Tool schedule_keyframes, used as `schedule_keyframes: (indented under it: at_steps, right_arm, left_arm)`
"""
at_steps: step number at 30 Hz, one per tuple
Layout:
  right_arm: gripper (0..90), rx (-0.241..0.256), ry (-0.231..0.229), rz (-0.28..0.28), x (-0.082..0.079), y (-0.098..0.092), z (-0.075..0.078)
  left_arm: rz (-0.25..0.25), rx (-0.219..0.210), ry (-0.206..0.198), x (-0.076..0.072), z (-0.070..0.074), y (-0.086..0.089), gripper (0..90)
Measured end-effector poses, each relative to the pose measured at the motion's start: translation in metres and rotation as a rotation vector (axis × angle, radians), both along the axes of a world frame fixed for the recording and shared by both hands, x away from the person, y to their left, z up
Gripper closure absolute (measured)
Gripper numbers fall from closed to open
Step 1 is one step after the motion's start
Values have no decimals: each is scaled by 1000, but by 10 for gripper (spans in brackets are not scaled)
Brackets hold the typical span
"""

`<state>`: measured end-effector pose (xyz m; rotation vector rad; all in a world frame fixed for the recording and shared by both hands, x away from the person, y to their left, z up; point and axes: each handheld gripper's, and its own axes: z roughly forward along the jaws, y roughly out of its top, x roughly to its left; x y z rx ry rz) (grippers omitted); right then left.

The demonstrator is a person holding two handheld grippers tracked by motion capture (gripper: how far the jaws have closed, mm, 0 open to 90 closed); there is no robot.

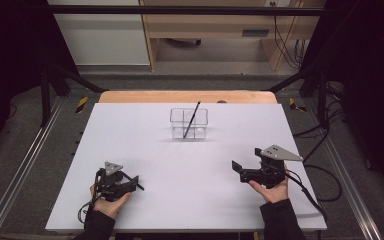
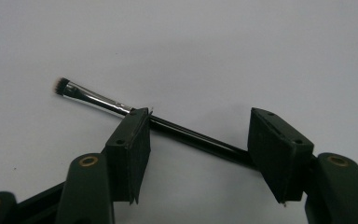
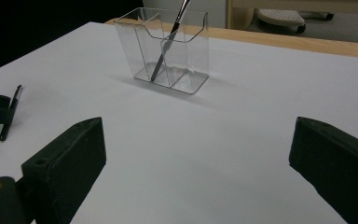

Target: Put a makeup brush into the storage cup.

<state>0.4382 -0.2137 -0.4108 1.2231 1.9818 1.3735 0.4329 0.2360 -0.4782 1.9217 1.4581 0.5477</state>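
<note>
— Starting at the left gripper [image 2: 198, 140], what did we see?

— We saw its jaws spread wide, one on either side of a small black-handled brush [image 2: 144, 119] that lay on the white table [image 2: 214, 51]. The handle ran across the gap behind the pads; we could not tell whether either pad touched it. Nothing was clamped.

— And the right gripper [image 3: 196, 158]?

— We found its jaws wide apart too, with bare table between them. In the high view it sat at the near right [image 1: 245, 172], the left gripper [image 1: 130, 184] at the near left.

— What lay farther out?

— We noted a clear plastic organizer [image 3: 168, 51] toward the far middle of the table, with a second brush [image 3: 168, 39] leaning tilted inside one compartment.
</note>
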Motion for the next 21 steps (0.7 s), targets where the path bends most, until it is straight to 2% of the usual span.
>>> schedule_keyframes:
  at_steps: [8,21]
  right_arm:
    - [42,-1,3,1,0,0,0]
    - [42,-1,4,0,0,0,0]
  left_arm:
    - [-13,28,7,0,1,-4,432]
    - [-41,21,16,0,3,0,572]
